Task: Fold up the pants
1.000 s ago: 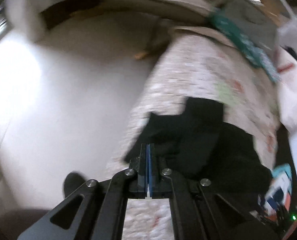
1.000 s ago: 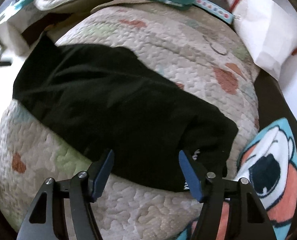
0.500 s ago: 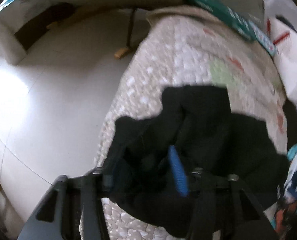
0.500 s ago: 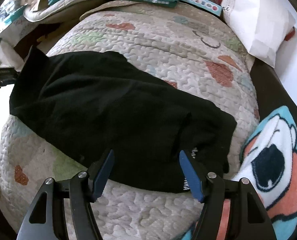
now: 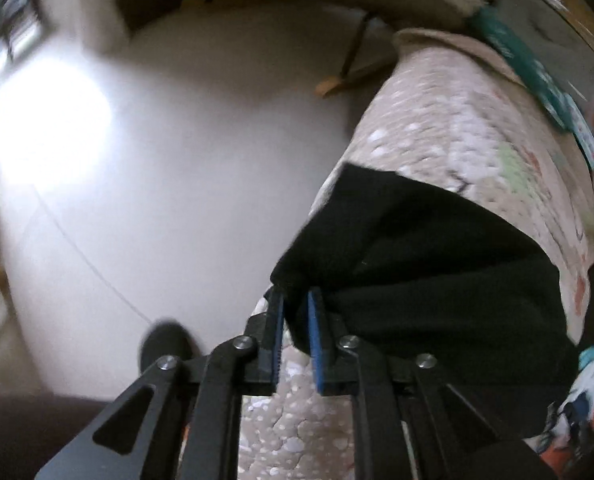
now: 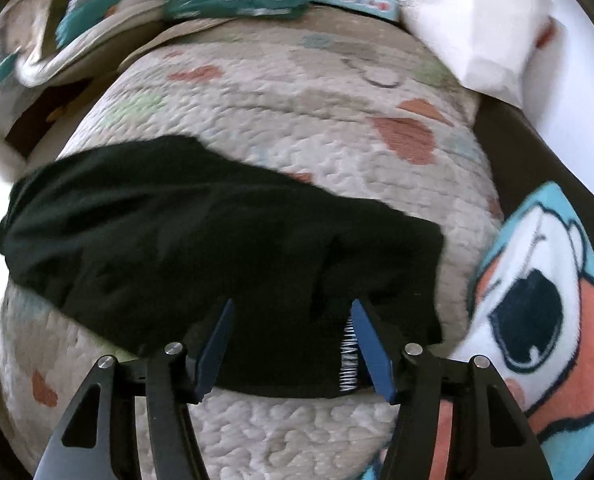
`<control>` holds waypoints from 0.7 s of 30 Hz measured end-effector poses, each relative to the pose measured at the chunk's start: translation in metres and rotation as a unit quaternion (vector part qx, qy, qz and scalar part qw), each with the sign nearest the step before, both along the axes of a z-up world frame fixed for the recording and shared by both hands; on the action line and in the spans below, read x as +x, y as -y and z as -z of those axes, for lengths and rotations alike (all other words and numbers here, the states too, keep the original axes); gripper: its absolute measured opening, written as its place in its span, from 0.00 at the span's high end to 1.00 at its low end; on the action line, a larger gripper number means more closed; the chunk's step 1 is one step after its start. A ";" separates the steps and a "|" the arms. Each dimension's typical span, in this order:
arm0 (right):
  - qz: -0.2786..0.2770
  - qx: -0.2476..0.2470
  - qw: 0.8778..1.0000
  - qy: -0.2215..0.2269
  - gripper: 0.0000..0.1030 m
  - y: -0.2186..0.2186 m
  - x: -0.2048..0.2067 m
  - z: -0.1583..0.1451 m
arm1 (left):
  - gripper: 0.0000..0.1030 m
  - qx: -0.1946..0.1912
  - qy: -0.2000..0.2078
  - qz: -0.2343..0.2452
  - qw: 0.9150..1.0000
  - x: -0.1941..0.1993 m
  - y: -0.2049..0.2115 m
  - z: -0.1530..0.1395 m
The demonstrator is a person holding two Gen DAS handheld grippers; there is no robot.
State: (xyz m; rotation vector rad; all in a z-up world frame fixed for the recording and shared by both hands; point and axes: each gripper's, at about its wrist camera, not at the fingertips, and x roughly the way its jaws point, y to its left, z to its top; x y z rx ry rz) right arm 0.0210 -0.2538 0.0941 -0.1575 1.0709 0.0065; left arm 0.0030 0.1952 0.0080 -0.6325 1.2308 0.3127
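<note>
Black pants [image 6: 201, 232] lie spread across a quilted bed cover [image 6: 297, 112]. In the left wrist view my left gripper [image 5: 295, 300] is closed on the near corner of the pants [image 5: 417, 256] at the bed's edge, with black cloth bunched between the blue pads. In the right wrist view my right gripper [image 6: 291, 308] is open, its jaws either side of the pants' near hem, next to a white printed label [image 6: 349, 356]. The left gripper's tip shows at the far left of that view, where the cloth is pulled to a point.
The bed drops off to a pale floor [image 5: 157, 180] on the left. A white pillow [image 6: 477, 28] and teal packets [image 6: 237, 2] lie at the bed's far end. A cartoon blanket [image 6: 537, 300] lies at the right.
My left gripper opened over the pants' corner, then closed on it and now pulls it taut. My right gripper moved forward over the near hem and stayed open.
</note>
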 end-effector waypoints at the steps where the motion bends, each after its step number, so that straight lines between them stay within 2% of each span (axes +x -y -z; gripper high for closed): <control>1: 0.012 0.011 1.000 0.004 0.36 0.008 0.001 -0.005 | 0.77 -0.009 0.001 -0.009 1.000 -0.002 -0.002 0.003; 4: 0.061 0.060 0.996 0.021 0.34 0.040 0.006 -0.021 | 0.71 -0.054 0.039 -0.033 0.997 -0.010 -0.014 0.000; 5: 0.077 0.078 0.994 0.023 0.32 0.051 0.009 -0.025 | 0.66 -0.065 0.051 -0.037 0.996 -0.011 -0.018 -0.002; 6: 0.095 0.091 0.991 0.024 0.31 0.062 0.011 -0.028 | 0.61 -0.064 0.057 -0.041 0.995 -0.012 -0.021 -0.004; 9: 0.126 0.097 0.987 0.015 0.30 0.080 0.018 -0.027 | 0.60 -0.054 0.069 -0.052 0.995 -0.014 -0.026 -0.010; 13: 0.144 0.077 0.986 -0.038 0.30 0.082 0.031 0.000 | 0.60 -0.036 0.078 -0.042 0.995 -0.011 -0.023 -0.015; 17: 0.127 0.038 0.989 -0.070 0.44 0.072 0.040 0.022 | 0.60 -0.020 0.088 -0.031 0.995 -0.009 -0.019 -0.022; 19: 0.124 -0.003 0.991 -0.059 0.44 0.069 0.050 0.023 | 0.60 -0.024 0.091 -0.035 0.995 -0.010 -0.021 -0.022; 21: 0.130 -0.003 0.990 -0.045 0.38 0.076 0.062 0.023 | 0.60 -0.028 0.095 -0.043 0.994 -0.011 -0.023 -0.022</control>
